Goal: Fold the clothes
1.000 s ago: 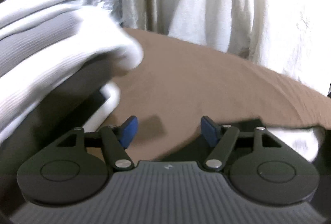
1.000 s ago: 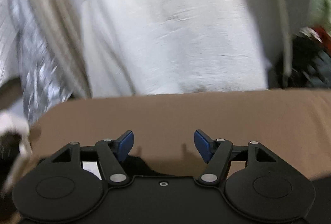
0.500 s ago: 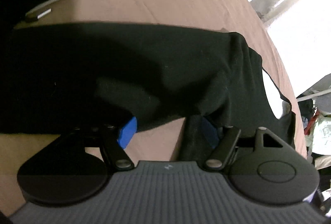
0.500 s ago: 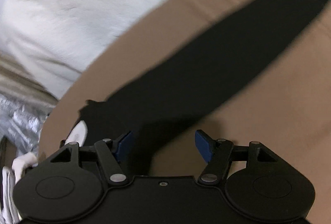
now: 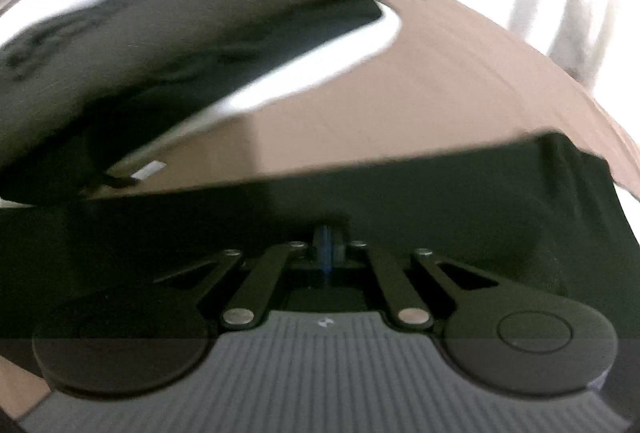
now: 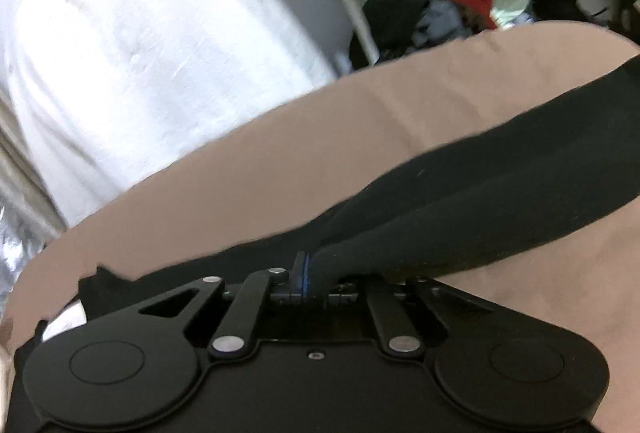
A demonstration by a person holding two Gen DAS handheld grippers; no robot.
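A black garment (image 5: 460, 193) lies stretched across a brown bed sheet (image 5: 440, 85). In the left wrist view my left gripper (image 5: 326, 247) sits low on the garment's near edge. Its jaws are closing, blue pads together, with black cloth bunched around the tips. In the right wrist view the same black garment (image 6: 500, 169) runs as a long band to the upper right. My right gripper (image 6: 306, 273) is closing too, and a ridge of the cloth is drawn tight out of its pinched pads. The picture is blurred.
A stack of folded white and grey clothes (image 5: 168, 33) overhangs the sheet at upper left in the left wrist view. White bedding (image 6: 140, 33) lies beyond the brown sheet (image 6: 260, 173). A heap of mixed clothes (image 6: 440, 5) sits at the far right.
Both grippers stood open half a second ago with black cloth between their jaws; now both have closed on it. The cloth at the right gripper has pulled up into a ridge.
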